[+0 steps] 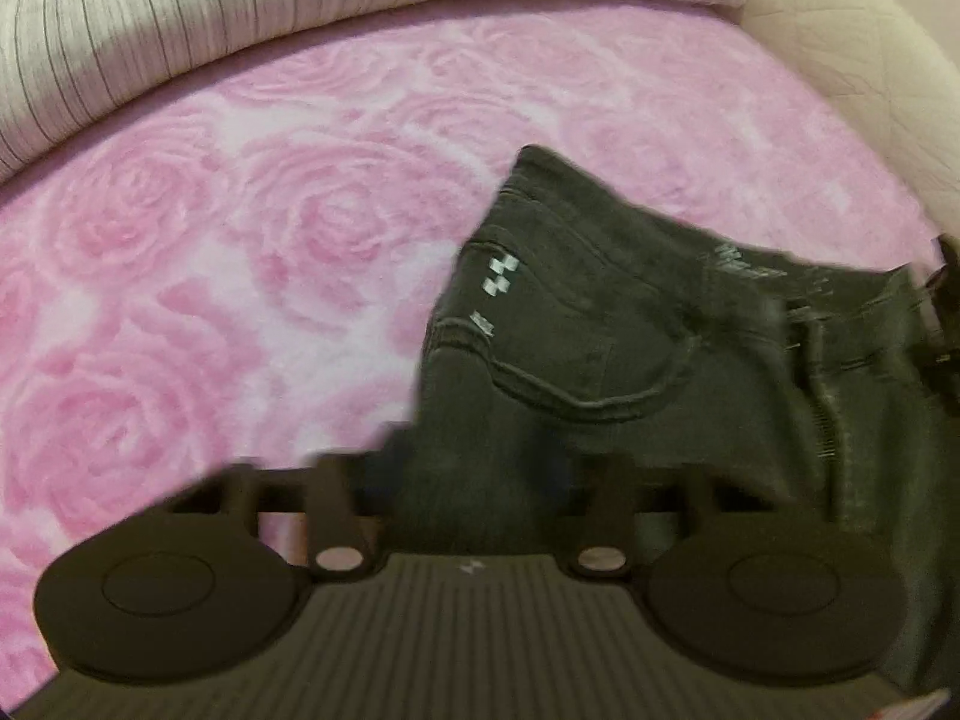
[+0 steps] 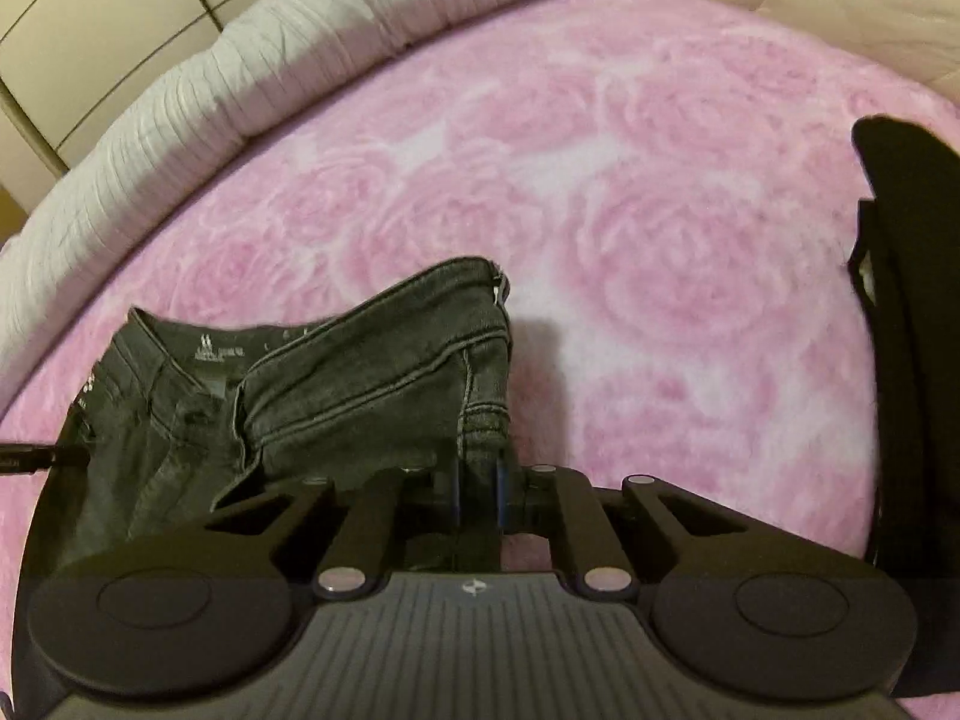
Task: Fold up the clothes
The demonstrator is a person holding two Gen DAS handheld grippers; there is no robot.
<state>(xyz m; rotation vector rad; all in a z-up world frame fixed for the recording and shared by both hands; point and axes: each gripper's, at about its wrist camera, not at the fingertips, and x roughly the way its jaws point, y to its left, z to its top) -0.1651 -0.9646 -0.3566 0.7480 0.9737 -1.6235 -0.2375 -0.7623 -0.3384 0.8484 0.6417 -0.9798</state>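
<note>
Dark jeans on pink bed: heavy, limp denim; right tongs pinch the seamed waistband edge, left tongs state unclear, blurred.

Print inside jeans waistband too small, perhaps brand and size; nothing legible elsewhere.

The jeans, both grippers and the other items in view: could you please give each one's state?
Jeans: partly folded, waistband open, lying on the blanket.
Right gripper: shut on jeans.
Left gripper: over the jeans, jaws hidden.
Pink blanket: spread flat.
Black garment: at the right edge, untouched.
</note>
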